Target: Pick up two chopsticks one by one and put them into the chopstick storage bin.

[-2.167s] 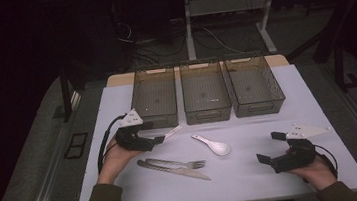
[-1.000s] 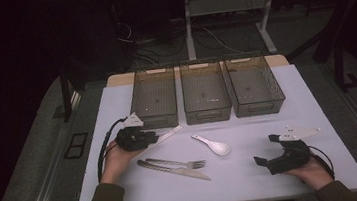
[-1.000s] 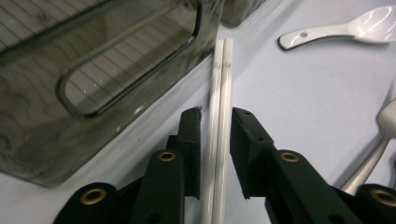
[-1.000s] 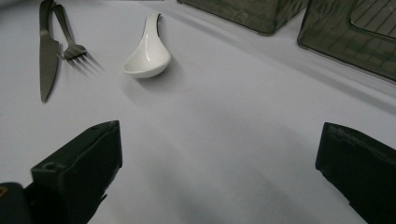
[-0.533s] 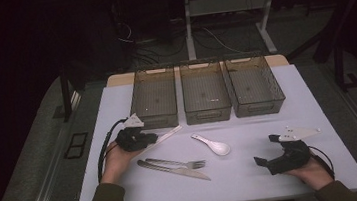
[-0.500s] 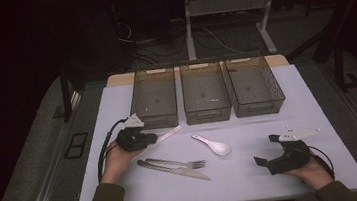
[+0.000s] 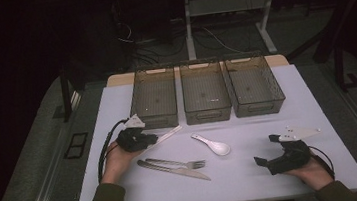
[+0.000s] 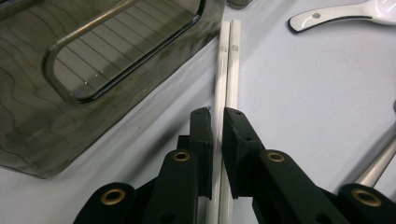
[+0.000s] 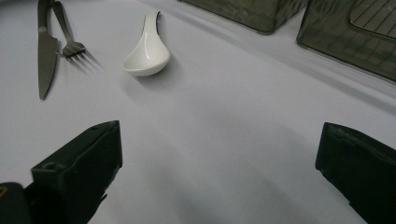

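A pair of white chopsticks point(image 8: 226, 70) lies on the white table beside the left bin point(image 7: 155, 98). My left gripper point(image 8: 218, 114) is shut on their near end, and it rests on the table's left side point(image 7: 143, 140). A white ceramic spoon point(image 7: 212, 144) sits mid-table, with a fork point(image 7: 178, 163) and a knife point(image 7: 174, 170) in front of it. My right gripper point(image 7: 266, 150) stands open at the front right with nothing between its fingers point(image 9: 219, 140). It faces the spoon point(image 9: 145, 51).
Three smoky see-through bins stand in a row at the back: left, middle point(image 7: 204, 91) and right point(image 7: 254, 85). All look unfilled. The left bin's handle wall point(image 8: 93, 60) is close to my left jaws. Bare table point(image 7: 244, 174) lies between the hands.
My left gripper has edged slightly right along the chopsticks. The right hand has drifted a little toward the front edge. Spoon, fork and knife have not moved.
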Motion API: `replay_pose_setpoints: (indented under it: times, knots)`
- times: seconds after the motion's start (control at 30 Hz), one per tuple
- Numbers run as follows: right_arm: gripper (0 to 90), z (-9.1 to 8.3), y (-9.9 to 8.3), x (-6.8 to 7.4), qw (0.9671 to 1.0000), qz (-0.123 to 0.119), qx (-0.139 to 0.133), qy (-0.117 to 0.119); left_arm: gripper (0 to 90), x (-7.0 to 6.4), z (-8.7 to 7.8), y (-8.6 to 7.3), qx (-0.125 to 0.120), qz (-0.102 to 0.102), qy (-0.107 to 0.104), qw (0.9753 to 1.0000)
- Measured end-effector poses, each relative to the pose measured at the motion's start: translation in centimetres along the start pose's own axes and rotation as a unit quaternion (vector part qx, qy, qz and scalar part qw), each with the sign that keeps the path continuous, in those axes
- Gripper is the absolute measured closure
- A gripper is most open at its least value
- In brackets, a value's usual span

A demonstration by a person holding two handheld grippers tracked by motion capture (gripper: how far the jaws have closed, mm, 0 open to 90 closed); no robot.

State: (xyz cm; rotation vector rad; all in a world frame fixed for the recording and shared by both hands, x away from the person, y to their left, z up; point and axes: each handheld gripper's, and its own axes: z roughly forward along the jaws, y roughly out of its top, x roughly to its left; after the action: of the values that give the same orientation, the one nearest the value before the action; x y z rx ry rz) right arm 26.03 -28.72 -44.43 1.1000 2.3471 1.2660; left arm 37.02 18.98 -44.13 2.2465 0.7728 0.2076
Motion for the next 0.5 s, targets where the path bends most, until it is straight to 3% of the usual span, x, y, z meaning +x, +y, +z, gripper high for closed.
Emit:
replay_pose_setpoints:
  times: [0.5]
  knots:
    - [0.7,-0.07,0.01,-0.04,1.0000,0.000,-0.001,0.000,78.3,-0.23,0.42,-0.11,0.011,0.006,-0.001,0.9999]
